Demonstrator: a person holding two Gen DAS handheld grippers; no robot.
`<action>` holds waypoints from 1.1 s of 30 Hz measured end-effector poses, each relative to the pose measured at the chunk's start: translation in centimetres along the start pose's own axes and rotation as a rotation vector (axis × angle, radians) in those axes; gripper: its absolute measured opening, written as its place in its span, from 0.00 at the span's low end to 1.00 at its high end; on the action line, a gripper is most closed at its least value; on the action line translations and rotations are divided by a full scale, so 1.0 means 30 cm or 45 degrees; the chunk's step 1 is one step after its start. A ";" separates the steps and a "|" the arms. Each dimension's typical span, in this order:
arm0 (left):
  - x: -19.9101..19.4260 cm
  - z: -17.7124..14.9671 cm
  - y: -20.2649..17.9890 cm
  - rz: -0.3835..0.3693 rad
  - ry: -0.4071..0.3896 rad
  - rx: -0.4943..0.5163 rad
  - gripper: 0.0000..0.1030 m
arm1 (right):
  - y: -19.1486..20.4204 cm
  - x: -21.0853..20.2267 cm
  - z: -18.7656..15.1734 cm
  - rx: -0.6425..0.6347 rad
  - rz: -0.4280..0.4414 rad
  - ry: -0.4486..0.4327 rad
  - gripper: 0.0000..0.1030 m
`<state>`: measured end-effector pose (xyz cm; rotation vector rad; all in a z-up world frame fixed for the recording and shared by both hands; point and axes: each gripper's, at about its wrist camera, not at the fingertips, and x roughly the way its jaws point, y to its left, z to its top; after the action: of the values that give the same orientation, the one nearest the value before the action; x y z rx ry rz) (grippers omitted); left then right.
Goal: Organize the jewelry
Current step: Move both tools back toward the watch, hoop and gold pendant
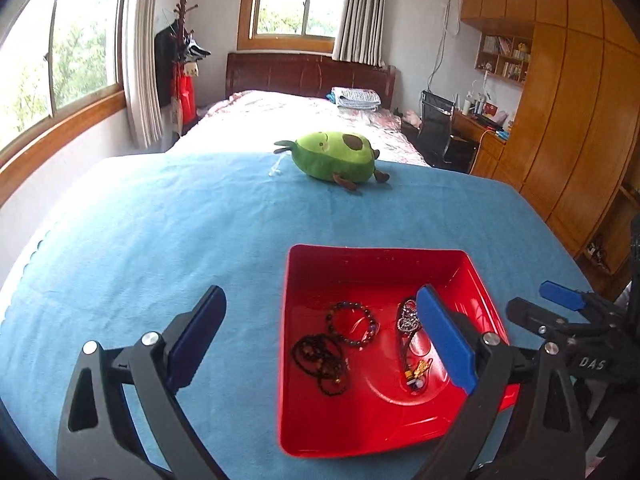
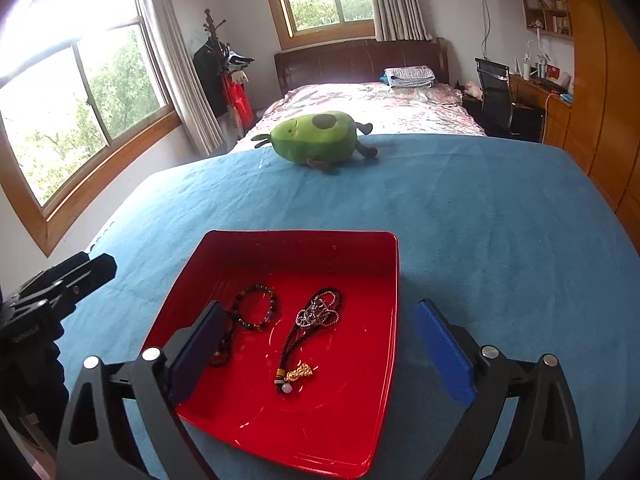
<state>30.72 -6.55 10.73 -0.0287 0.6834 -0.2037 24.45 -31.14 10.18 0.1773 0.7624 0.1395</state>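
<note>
A red tray (image 1: 360,436) (image 2: 352,252) lies on the blue cloth. In it are a dark bead bracelet (image 1: 352,323) (image 2: 256,307), a thin dark bead string (image 1: 320,364) (image 2: 222,354) and a dark cord necklace with a silver knot and gold charm (image 1: 408,322) (image 2: 316,316). My left gripper (image 1: 320,340) is open and empty above the tray's left edge. My right gripper (image 2: 320,350) is open and empty over the tray's near half; it also shows in the left wrist view (image 1: 536,304).
A green avocado plush (image 1: 334,156) (image 2: 314,140) lies at the far edge of the blue cloth (image 1: 160,240) (image 2: 500,220). Beyond it are a bed (image 2: 372,104), windows, a coat stand, an office chair (image 2: 496,96) and wooden wardrobes (image 1: 568,100).
</note>
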 end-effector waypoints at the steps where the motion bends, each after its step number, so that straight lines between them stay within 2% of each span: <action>1: -0.022 -0.009 0.004 0.011 -0.009 0.012 0.93 | 0.002 -0.015 -0.010 -0.006 0.000 -0.002 0.96; 8: -0.124 -0.081 0.019 0.031 -0.007 0.018 0.95 | 0.011 -0.076 -0.081 0.013 0.046 0.028 0.96; 19: -0.184 -0.257 0.043 0.026 0.085 0.001 0.95 | 0.022 -0.135 -0.242 0.044 0.077 0.071 0.96; 27: -0.202 -0.437 0.087 0.050 0.215 0.021 0.95 | -0.009 -0.149 -0.425 0.092 0.105 0.175 0.96; 33: -0.226 -0.559 0.128 0.023 0.334 0.018 0.95 | -0.016 -0.172 -0.524 0.111 0.161 0.215 0.96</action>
<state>15.71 -0.79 1.60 0.0184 0.9431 -0.1970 9.85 -30.87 2.40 0.2999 0.9265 0.2437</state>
